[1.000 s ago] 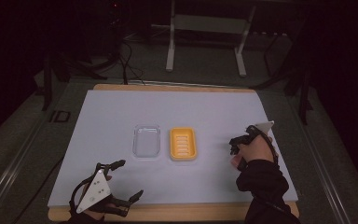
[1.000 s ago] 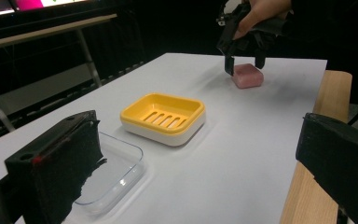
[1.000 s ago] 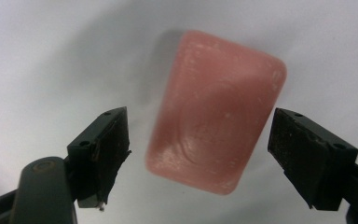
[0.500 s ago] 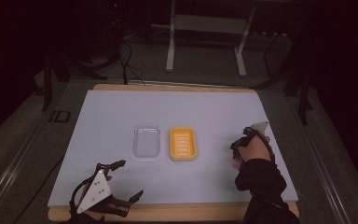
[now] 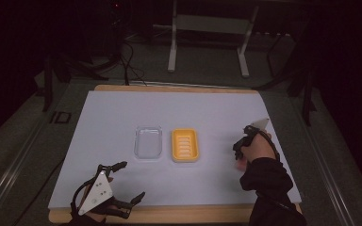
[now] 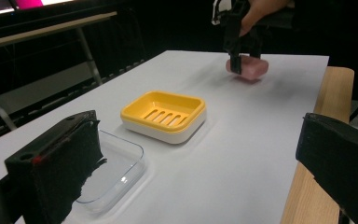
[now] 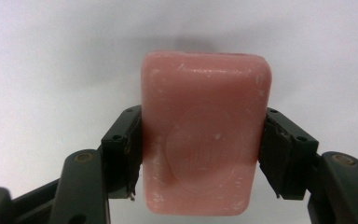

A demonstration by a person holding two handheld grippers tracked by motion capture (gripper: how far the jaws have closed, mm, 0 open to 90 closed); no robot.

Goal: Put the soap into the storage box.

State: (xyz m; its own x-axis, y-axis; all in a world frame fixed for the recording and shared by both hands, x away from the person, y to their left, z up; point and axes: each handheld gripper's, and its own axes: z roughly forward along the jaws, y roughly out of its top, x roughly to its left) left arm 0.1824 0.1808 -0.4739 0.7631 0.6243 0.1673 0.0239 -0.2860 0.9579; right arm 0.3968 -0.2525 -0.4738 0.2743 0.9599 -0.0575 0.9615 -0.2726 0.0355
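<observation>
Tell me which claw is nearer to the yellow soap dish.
The right claw, shut on the pink soap just right of the yellow soap dish. The left claw waits open at the near table edge, farther off.

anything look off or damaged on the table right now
Nothing is spilled or askew. The pink soap bar held in the right tongs has scuffed, whitish scratches on its face. The yellow soap dish and clear lid lie neatly side by side, both empty.
</observation>
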